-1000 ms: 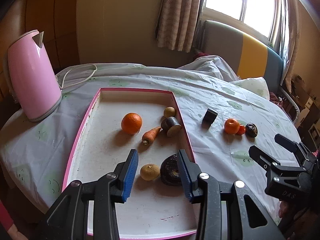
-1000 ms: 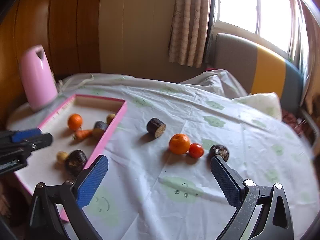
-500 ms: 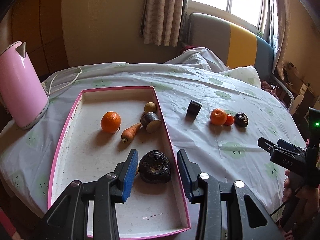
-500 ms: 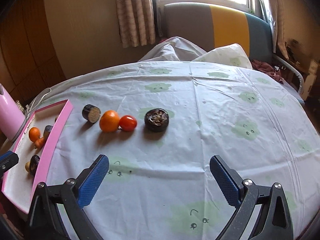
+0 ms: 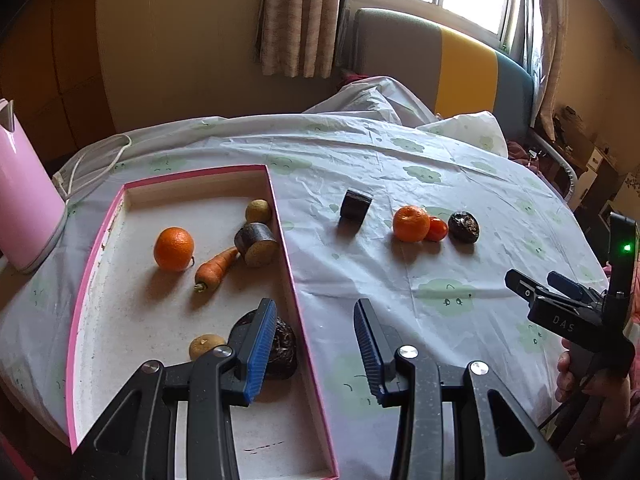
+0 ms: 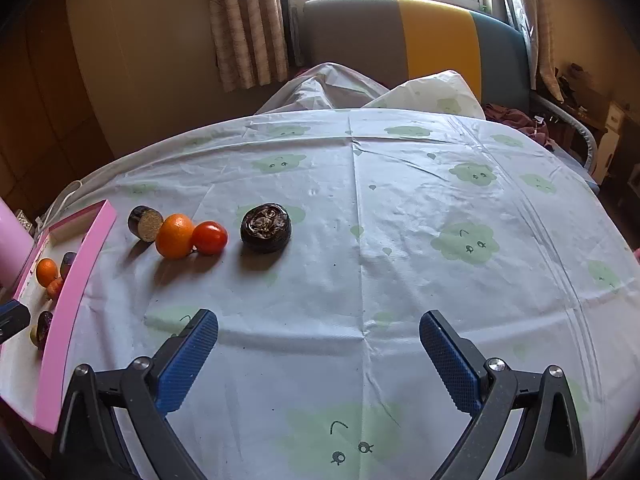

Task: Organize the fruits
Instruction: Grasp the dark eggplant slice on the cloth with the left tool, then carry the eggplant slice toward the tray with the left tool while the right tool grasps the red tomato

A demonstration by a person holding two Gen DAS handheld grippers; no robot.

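- Status: approx. half done, by my count. Pink tray [image 5: 288, 256], left side of surface [image 6: 400, 280], already holds six pcs; four pcs remain out on the cloth to its right.
- In tray: orange [image 5: 174, 249], far-left, round, dimpled peel; carrot [image 5: 216, 269] beside it, tapered, stub end toward near side; cut dark-skinned cylinder [image 5: 256, 240] w/ pale grainy face, touching carrot tip; small tan round pc [image 5: 258, 211] at far-right corner; second tan round pc [image 5: 206, 346] near edge; dark wrinkled lump [image 5: 284, 346] just beside it, partly hidden behind left tool's finger.
- Still on cloth, in a row: dark cut cylinder [image 6: 145, 224], pale speckled face; mandarin-type orange [image 6: 175, 236] touching it; tomato [image 6: 209, 237], smooth, glossy red, touching orange; dark wrinkled disc [image 6: 266, 228], shiny, a little apart on right.
- Left tool [image 5: 316, 344]: jaws partway apart, empty; straddles tray's right wall, near end.
- Right tool [image 6: 318, 356]: jaws spread wide, empty; over bare cloth, near side of the row.
- Tool pads: blue, ribbed; arms black.
- Tray: shallow, pink rim, scuffed white floor.
- Cloth: thin plastic, creased, pale w/ green cloud print.
- Misc.: pink kettle [image 5: 24, 200], far left, off tray.
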